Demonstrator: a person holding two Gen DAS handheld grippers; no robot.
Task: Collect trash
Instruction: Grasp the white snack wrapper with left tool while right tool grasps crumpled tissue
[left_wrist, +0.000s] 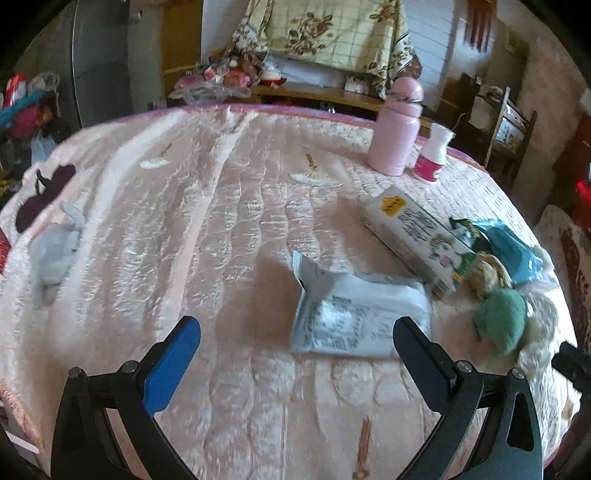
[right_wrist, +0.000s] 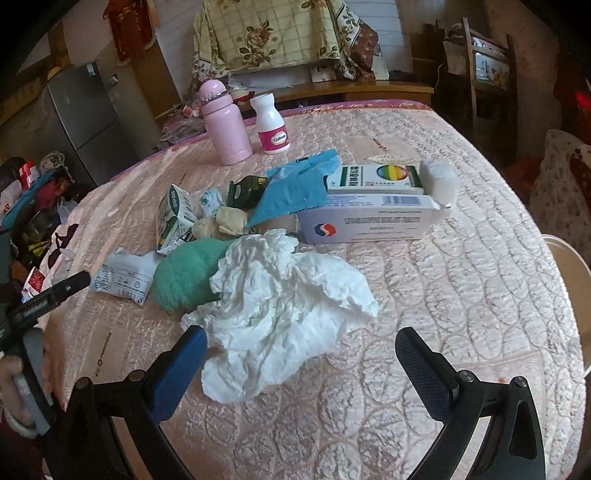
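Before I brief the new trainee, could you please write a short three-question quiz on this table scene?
1. True or false: the right gripper is shut on the crumpled white tissue.
2. What stands beside the pink bottle: A) white pill bottle, B) mug, C) spoon?
3. Which flat item lies just ahead of the left gripper?

Key: 1 false, it is open; 2 A; 3 the white sachet.

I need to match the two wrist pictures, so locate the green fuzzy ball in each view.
Left wrist: green fuzzy ball at far right, beside the grey-white sachet.
Right wrist: left of centre, partly under the crumpled white tissue.
Shared landmark: pink bottle standing at the table's far edge.
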